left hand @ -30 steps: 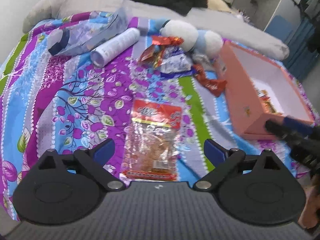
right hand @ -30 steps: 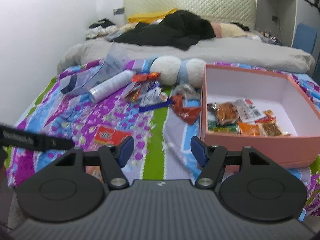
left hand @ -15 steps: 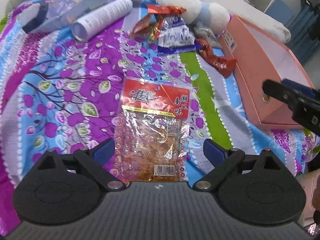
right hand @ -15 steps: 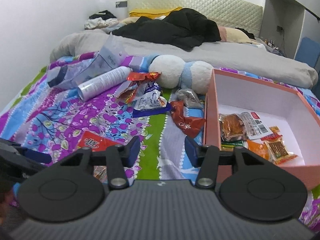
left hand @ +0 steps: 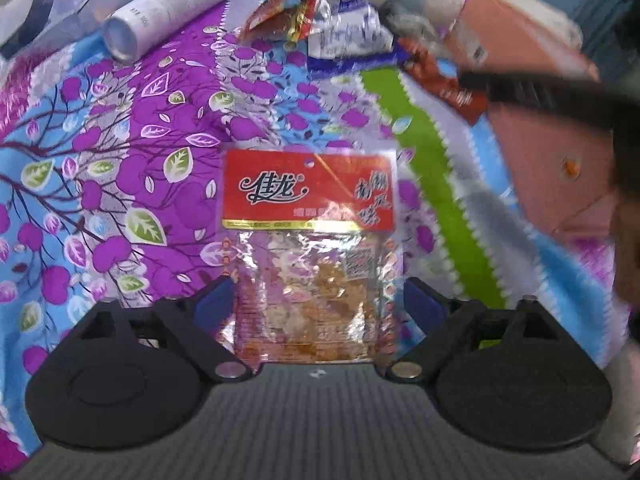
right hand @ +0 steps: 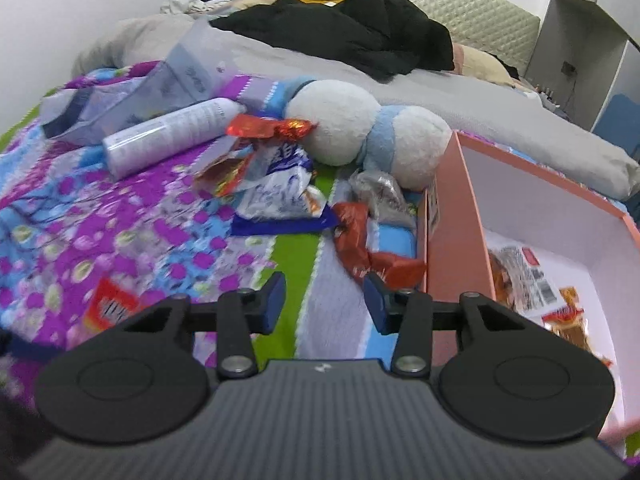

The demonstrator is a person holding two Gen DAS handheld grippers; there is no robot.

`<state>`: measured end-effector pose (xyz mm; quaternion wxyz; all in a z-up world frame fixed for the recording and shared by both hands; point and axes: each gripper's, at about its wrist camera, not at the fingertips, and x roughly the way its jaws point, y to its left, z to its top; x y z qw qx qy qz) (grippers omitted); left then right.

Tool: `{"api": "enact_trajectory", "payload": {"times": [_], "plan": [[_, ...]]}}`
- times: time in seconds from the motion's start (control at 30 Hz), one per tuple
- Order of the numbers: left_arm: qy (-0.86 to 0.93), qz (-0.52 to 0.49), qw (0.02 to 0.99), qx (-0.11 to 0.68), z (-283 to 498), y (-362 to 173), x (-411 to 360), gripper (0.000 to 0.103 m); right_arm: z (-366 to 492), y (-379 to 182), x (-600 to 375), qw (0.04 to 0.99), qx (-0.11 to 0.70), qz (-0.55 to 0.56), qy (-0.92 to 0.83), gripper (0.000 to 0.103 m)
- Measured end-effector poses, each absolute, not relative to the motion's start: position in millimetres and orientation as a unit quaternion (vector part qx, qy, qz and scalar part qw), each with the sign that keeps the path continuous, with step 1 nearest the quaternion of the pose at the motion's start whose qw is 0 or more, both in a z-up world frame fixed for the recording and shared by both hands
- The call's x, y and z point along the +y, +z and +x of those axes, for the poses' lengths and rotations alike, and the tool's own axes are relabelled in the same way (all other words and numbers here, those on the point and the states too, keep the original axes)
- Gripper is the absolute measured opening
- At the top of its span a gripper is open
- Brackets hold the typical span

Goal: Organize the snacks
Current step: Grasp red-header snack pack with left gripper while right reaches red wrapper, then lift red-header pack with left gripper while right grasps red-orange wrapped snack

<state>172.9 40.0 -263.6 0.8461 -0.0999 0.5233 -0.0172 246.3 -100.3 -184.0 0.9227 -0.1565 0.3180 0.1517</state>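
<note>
Left gripper (left hand: pixel 318 300) fingers apart, closing, straddling clear red-topped snack packet (left hand: pixel 308 248) on bed, not pressing; right gripper (right hand: pixel 324 300) fingers apart, closing, nothing between.

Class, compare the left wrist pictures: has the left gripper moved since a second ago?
Yes. The left gripper has come down toward the red-topped snack packet, which lies flat on the bedspread and now fills far more of the view, between the closing jaws.

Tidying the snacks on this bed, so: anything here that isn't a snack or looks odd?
Yes. A white spray can lies on its side among the wrappers, and a plush toy sits against the pink box; neither is a snack.
</note>
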Motion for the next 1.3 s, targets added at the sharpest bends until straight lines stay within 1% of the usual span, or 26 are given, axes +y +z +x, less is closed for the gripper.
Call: {"api": "enact_trajectory", "payload": {"times": [0.13,0.27,0.5,0.63,0.8,0.87,0.93,1.0,1.13,1.2,1.23,1.3], "plan": [[-0.009,-0.066,0.851,0.520,173.7,-266.8,30.8,0.086,278.1,-189.9,-89.8,0.923,0.321,-0.163,0.139,0.045],[-0.005,-0.066,0.855,0.515,172.0,-266.1,31.2,0.081,308.7,-204.3,-82.4,0.918,0.331,-0.177,0.125,0.045],[-0.007,-0.063,0.860,0.507,170.1,-265.2,30.8,0.080,341.1,-226.3,-75.1,0.904,0.349,-0.219,0.113,0.046],[-0.005,-0.070,0.857,0.511,171.7,-264.9,31.0,0.079,354.4,-232.6,-77.9,0.901,0.361,-0.217,0.105,0.047],[0.001,-0.082,0.855,0.512,173.0,-264.0,33.3,0.078,372.4,-249.2,-82.5,0.897,0.386,-0.180,0.116,0.046],[0.002,-0.088,0.855,0.512,173.2,-263.4,35.5,0.077,375.4,-247.7,-86.1,0.898,0.392,-0.162,0.115,0.045],[0.001,-0.086,0.855,0.511,173.3,-263.0,36.3,0.075,376.3,-244.3,-88.2,0.895,0.402,-0.148,0.125,0.031],[0.001,-0.088,0.856,0.509,173.2,-262.8,37.6,0.073,371.2,-238.3,-87.0,0.895,0.401,-0.151,0.124,0.030],[-0.002,-0.094,0.858,0.505,172.1,-260.1,37.3,0.063,349.6,-226.9,-84.4,0.898,0.389,-0.156,0.135,0.029],[-0.005,-0.095,0.858,0.505,172.0,-258.6,36.3,0.056,336.3,-220.3,-87.3,0.899,0.388,-0.143,0.142,0.029],[-0.008,-0.095,0.858,0.505,171.8,-257.7,35.3,0.049,329.7,-217.1,-88.3,0.899,0.389,-0.138,0.145,0.029],[-0.011,-0.093,0.859,0.504,171.7,-256.9,34.7,0.043,315.2,-210.2,-90.2,0.899,0.387,-0.132,0.154,0.029]]}}
